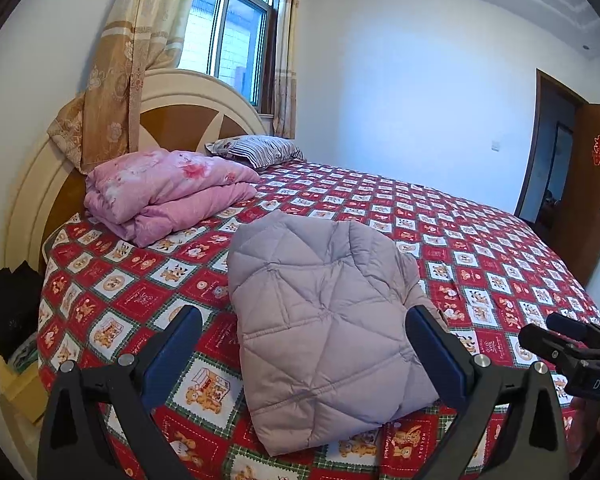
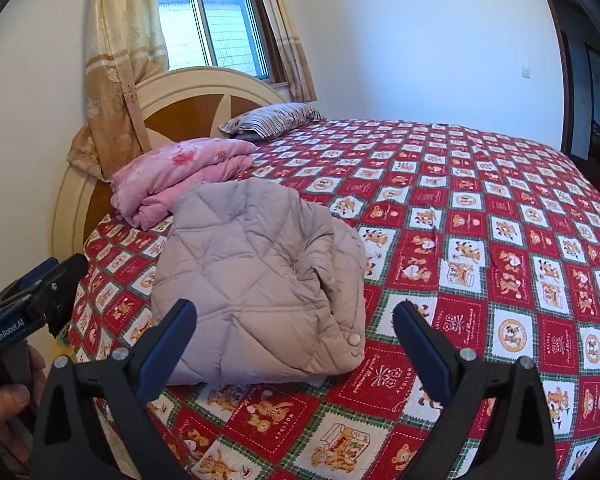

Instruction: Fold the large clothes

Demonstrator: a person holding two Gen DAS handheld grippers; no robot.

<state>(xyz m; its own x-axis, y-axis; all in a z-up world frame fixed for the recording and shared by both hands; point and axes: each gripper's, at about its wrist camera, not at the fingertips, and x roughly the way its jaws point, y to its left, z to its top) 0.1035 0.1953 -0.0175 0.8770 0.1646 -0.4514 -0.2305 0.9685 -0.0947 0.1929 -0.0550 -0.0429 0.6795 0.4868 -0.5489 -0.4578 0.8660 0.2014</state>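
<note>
My left gripper (image 1: 304, 336) carries the label "GenRobot.AI", readable from the right wrist view, and my right gripper (image 2: 294, 330) shows "DAS" in the left wrist view. The bedsheet (image 1: 480, 264) squares read "HOLIDAY" beside cartoon bears. Both pairs of my fingers stand spread wide apart, holding nothing. The folded lilac quilted jacket (image 1: 324, 336) lies on the bed near its front edge, framed between my left fingers and reaching only my right gripper's left finger (image 2: 168, 344); whether they touch it I cannot tell. Behind it to the left sits a folded pink quilt (image 1: 168, 196), then a striped pillow (image 1: 260, 150), below a curtained window (image 1: 228, 40). A brown door (image 1: 596, 184) stands at far right.
</note>
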